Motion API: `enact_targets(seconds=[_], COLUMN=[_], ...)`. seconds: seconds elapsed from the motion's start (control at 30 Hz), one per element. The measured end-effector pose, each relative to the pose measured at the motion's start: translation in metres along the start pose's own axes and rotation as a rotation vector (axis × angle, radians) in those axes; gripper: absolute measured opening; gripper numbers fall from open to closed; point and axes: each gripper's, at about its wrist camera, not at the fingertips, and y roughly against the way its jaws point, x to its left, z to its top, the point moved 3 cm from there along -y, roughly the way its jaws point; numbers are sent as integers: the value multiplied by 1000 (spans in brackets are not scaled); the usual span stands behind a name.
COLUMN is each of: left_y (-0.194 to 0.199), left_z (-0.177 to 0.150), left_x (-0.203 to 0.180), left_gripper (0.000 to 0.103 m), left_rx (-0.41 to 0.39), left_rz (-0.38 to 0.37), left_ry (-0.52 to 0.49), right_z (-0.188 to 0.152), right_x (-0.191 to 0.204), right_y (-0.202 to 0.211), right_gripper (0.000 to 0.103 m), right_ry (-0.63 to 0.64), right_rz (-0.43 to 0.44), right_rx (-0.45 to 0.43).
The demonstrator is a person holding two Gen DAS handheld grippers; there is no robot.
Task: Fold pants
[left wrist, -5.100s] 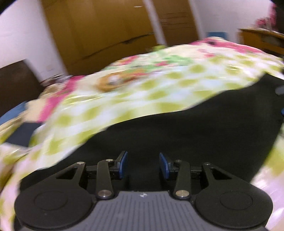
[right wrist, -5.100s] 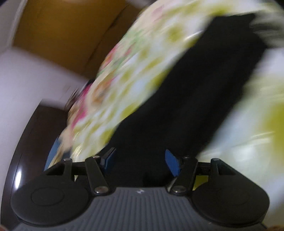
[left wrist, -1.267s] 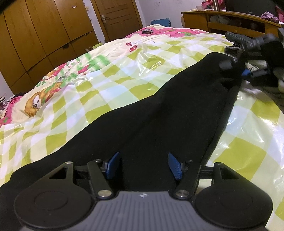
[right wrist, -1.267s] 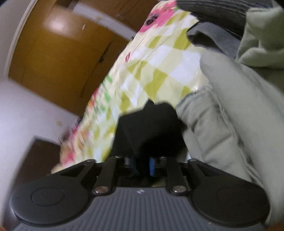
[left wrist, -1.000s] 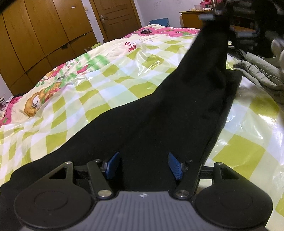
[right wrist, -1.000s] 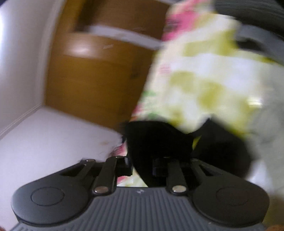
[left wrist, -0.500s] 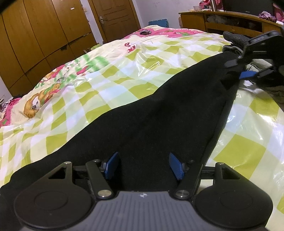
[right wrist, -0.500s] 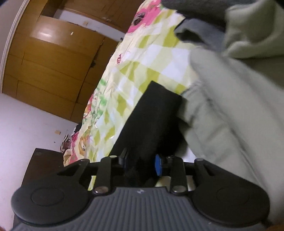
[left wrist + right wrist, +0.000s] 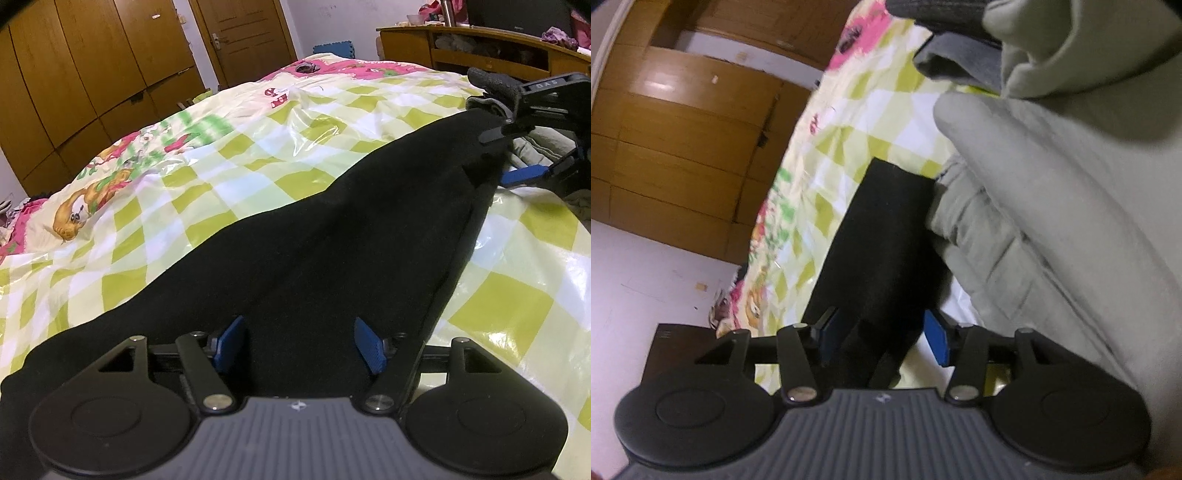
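Observation:
Black pants [image 9: 332, 240] lie spread on the bed's green-checked cover [image 9: 184, 184], running from the near left to the far right. My left gripper [image 9: 299, 349] is open over the near end, its blue pads apart with black cloth between them. My right gripper [image 9: 884, 339] is open at the far end of the pants [image 9: 882, 236], the cloth lying loose between its pads. The right gripper also shows in the left wrist view [image 9: 517, 155], at the pants' far corner.
A heap of pale grey-green clothes [image 9: 1052, 203] lies right beside the far end of the pants. Wooden wardrobes [image 9: 74, 81] and a door [image 9: 243, 40] stand behind the bed. A wooden shelf unit [image 9: 498, 48] is at the back right.
My right gripper lifted the far end of the pants, set it back down on the bed and opened its jaws. My left gripper stayed open in place.

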Motion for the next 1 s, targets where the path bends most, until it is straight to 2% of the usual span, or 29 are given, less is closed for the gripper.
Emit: enact_targets(seconds=[0.07,0.23,0.33,0.37,0.43,0.47,0.6,0.73,0.83,0.9,0.93,0.97,1.0], left_y=[-2,0,-2,-2,-2,-1,-4,-6,-9,-11,-12,-11,-13], left_z=[1,1,1,1,3,4,2,7,10,13,14,16,16], left_x=[0,1,1,1,1,1,1,-1,-4,-8,-9,-10,-11], left_gripper=[81,81,81,81,81,81,83,83,83,83,83,83,84], left_rx=[-3,-13,-16,-16,-15,-14,-19,-27,-20,-19,-20,-24,-22], left_rz=[0,-10,-10,-9,-8,-8,-19,-10,-16,-10,-9,-15,-20], left_ry=[3,9,8,9,6,2,-6,8,17,1,-4,-7,-9], right_z=[-1,-13,-15,-11,-8,-12,-24,-11,-7,-7,-10,-16,-20], right_x=[1,1,0,3,8,6,2,-6,0,4,5,9,18], right_y=[-6,-4,-4,-8,-17,-18,-6,-26,-41,-37,-30,-21,-11], right_gripper=[61,69,74,74,72,66,65,80,87,81,63,51,49], right_ry=[-6,-20,-96,-87,-10,4,62,-63,-23,-44,-100,-121,-74], right_rz=[12,61,164,202,149,116,112,201,227,242,294,354,381], right_rx=[-10,-98,-157,-168,-171,-155,-135,-167,-168,-137,-99,-87,-91])
